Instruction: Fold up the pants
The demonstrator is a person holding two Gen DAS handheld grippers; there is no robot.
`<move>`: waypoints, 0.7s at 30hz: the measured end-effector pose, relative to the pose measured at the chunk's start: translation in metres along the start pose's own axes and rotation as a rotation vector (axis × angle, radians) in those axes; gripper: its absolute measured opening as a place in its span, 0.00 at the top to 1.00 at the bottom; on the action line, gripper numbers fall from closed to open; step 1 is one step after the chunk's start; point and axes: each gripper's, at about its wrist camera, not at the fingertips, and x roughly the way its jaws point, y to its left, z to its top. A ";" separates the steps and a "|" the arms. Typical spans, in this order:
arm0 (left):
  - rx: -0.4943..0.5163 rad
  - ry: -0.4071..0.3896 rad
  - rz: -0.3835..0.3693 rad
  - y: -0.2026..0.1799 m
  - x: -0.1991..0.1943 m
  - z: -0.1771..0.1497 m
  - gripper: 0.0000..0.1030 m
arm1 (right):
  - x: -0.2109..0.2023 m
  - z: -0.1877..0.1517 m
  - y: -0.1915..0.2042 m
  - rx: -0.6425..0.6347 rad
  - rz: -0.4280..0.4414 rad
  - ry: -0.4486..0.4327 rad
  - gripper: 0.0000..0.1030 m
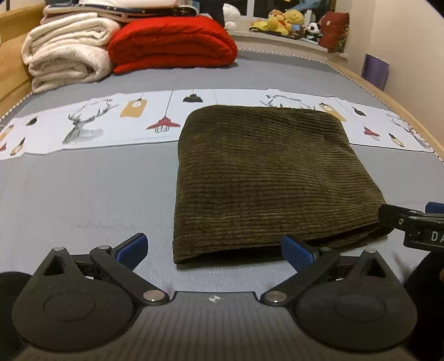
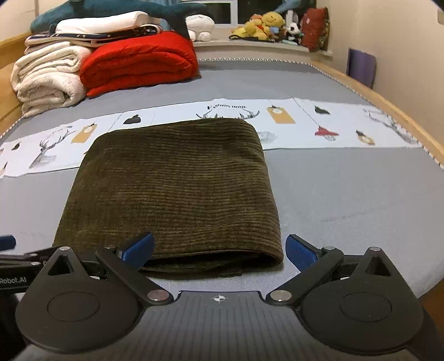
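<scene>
The olive corduroy pants (image 1: 266,177) lie folded into a thick square on the grey bed sheet (image 1: 83,194), their far edge over a printed cloth strip. My left gripper (image 1: 213,250) stands open at the near left corner of the pants, with nothing between its blue pads. In the right wrist view the same pants (image 2: 172,188) fill the middle. My right gripper (image 2: 219,250) is open too, straddling the near right corner without pressing it. The right gripper's black body (image 1: 410,225) shows at the left view's right edge.
A folded red quilt (image 1: 172,44) and rolled cream blankets (image 1: 63,52) sit at the head of the bed. Plush toys (image 1: 285,22) line the window sill. The printed strip (image 1: 111,122) crosses the bed. A wooden rail (image 2: 388,111) borders the right side.
</scene>
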 end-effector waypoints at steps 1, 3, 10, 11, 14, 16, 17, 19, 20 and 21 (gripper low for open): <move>0.002 -0.003 -0.003 0.000 0.000 0.000 0.00 | 0.001 0.000 0.001 -0.009 -0.002 0.000 0.02; -0.002 0.002 0.001 0.002 0.003 0.000 0.00 | 0.005 0.000 0.001 -0.011 -0.006 0.013 0.02; -0.019 0.027 0.003 0.004 0.009 0.001 0.00 | 0.010 -0.001 0.004 -0.020 -0.007 0.030 0.02; -0.018 0.029 0.003 0.004 0.009 0.000 0.00 | 0.009 -0.001 0.004 -0.022 -0.006 0.029 0.02; -0.010 0.033 0.006 0.003 0.010 -0.001 0.00 | 0.008 -0.001 0.003 -0.019 -0.004 0.027 0.02; -0.010 0.034 0.007 0.003 0.010 -0.002 0.00 | 0.009 -0.001 0.001 -0.011 -0.004 0.029 0.02; -0.010 0.035 0.006 0.004 0.010 -0.002 0.00 | 0.009 -0.001 0.000 -0.008 -0.004 0.030 0.02; -0.013 0.037 0.006 0.004 0.010 -0.002 0.00 | 0.009 -0.001 -0.001 -0.006 -0.006 0.033 0.02; -0.016 0.039 0.007 0.005 0.011 -0.002 0.00 | 0.009 -0.001 -0.001 -0.007 -0.007 0.033 0.02; -0.019 0.042 0.007 0.005 0.011 -0.002 0.00 | 0.009 -0.001 0.000 -0.008 -0.008 0.034 0.02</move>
